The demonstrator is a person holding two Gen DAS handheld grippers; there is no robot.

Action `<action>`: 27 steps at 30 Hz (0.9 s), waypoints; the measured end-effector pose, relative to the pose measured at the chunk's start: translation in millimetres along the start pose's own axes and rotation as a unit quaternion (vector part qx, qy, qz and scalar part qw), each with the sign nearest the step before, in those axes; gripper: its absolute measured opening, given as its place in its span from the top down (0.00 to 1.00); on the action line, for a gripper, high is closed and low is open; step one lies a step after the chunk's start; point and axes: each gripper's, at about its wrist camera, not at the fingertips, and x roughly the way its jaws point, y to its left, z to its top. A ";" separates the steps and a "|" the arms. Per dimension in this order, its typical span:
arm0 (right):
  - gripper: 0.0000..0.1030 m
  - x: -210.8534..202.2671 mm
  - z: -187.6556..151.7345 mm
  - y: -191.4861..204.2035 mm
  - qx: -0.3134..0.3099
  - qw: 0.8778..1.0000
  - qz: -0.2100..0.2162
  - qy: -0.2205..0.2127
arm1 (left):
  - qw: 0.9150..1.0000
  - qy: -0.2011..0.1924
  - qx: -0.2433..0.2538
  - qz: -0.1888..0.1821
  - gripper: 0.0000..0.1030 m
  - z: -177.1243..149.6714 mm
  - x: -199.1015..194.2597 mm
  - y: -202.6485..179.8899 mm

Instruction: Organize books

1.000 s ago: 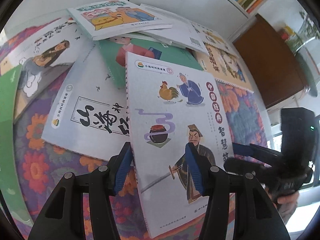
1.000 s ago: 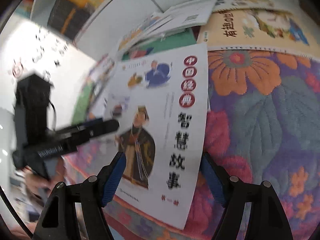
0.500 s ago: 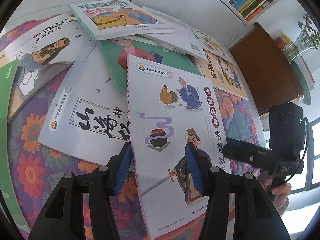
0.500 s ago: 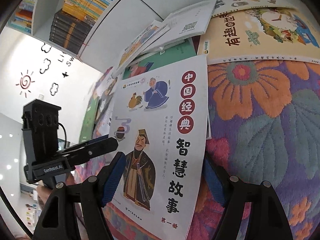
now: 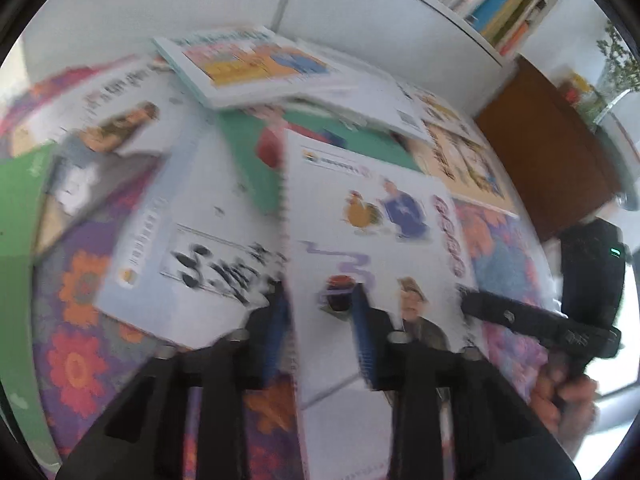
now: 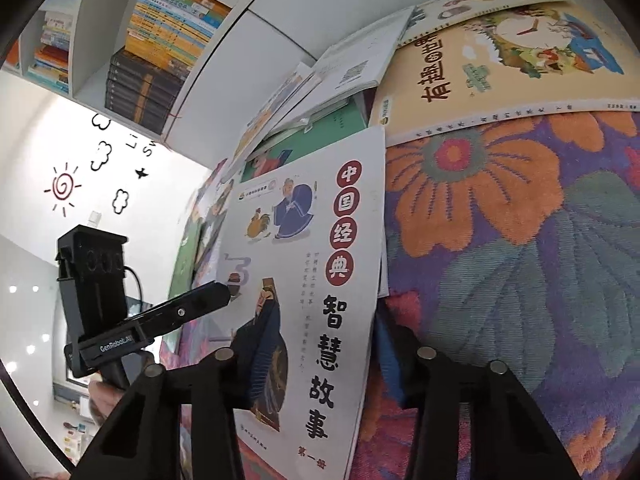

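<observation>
Left wrist view: my left gripper [image 5: 316, 328] has just closed its fingers as narrow as they go on the spine edge of the white storybook [image 5: 372, 248], one finger over the cover and one under it. Right wrist view: my right gripper [image 6: 320, 364] has likewise been closing on the book's opposite long edge, a finger on the cover and the other low beside the edge; whether it grips firmly I cannot tell. The storybook [image 6: 312, 280] lies on the flowered cloth [image 6: 520, 260] of the worktop, its far end overlapping a green book [image 5: 320, 140] in the scattered pile. Holding both edges presumably keeps the thin cover flat when lifted.
</observation>
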 end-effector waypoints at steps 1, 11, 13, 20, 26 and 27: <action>0.62 0.0 -0.9 2.3 -0.005 1.000 -0.012 -0.001 | 1.000 -0.013 -0.004 -0.004 0.76 -0.2 0.4 2.4; 0.76 -0.8 -2.2 2.3 -0.005 0.999 -0.036 -0.007 | 1.000 -0.012 -0.002 -0.004 0.76 3.3 1.7 3.0; 0.76 -1.5 -2.9 0.3 -0.001 0.999 -0.032 -0.009 | 1.000 -0.013 -0.007 -0.008 0.76 2.3 1.6 3.9; 0.76 -4.9 -5.3 -6.0 0.003 1.000 -0.025 -0.012 | 1.000 -0.014 -0.001 -0.004 0.75 0.5 0.6 3.3; 0.76 -8.1 -6.5 -16.6 0.020 1.000 -0.004 -0.013 | 1.000 -0.015 0.000 -0.003 0.75 0.7 0.9 3.1; 0.76 -8.7 -6.3 -18.0 0.021 1.000 -0.001 -0.013 | 1.000 -0.015 0.001 -0.003 0.75 0.7 0.9 3.0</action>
